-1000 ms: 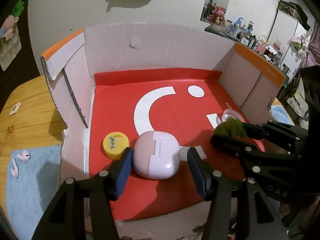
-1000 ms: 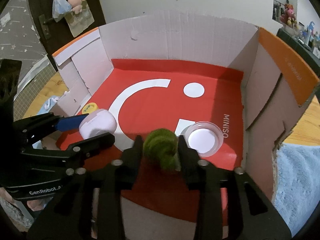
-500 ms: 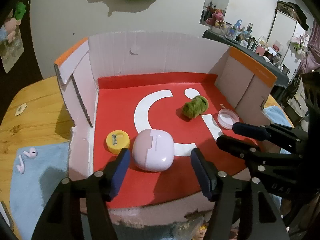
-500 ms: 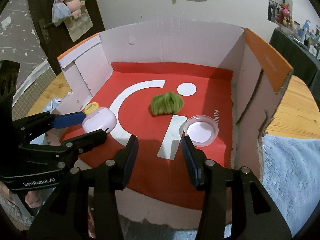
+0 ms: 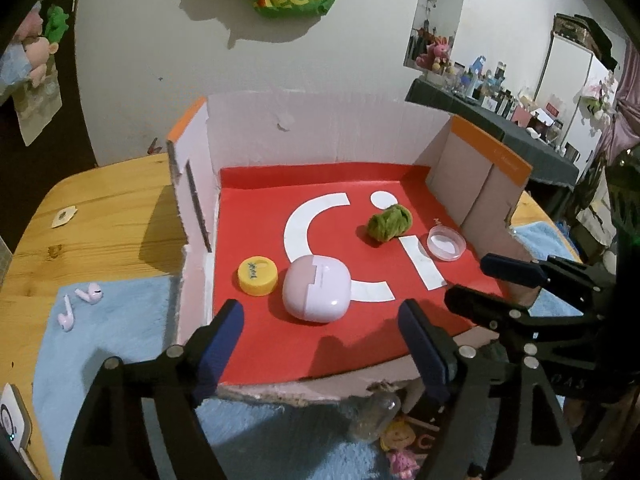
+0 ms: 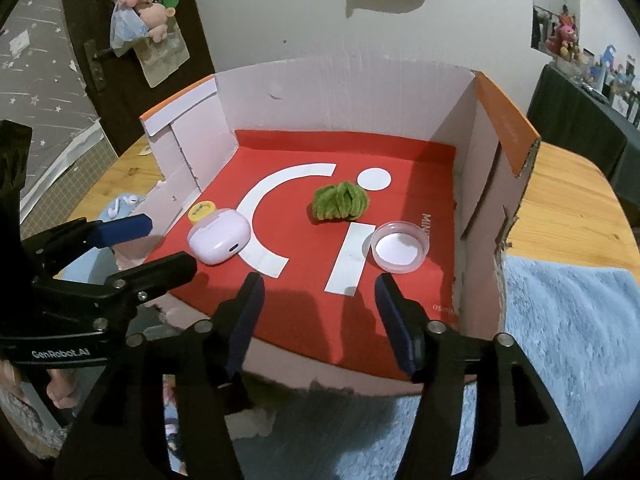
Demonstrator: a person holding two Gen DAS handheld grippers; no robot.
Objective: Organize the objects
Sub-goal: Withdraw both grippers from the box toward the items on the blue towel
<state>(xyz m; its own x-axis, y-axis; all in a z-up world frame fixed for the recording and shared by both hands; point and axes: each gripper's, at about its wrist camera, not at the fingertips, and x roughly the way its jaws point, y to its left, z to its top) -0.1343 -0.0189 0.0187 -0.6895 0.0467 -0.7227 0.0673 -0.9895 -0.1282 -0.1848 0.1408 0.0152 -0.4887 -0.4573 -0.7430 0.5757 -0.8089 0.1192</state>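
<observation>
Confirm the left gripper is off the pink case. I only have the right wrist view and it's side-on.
Observer: It's off. The left gripper has its jaws opening, with both pads well clear of the pink case, which lies flat on the red box floor.
Operator: Anything outside the box on that side?
Observer: Two pink earbuds lie loose on the blue towel, left of the box wall.
Operator: The yellow cap is half hidden for me. How does it sit?
Observer: The yellow cap lies flat inside the box, just left of the case, with a dark scribble on its top.
</observation>
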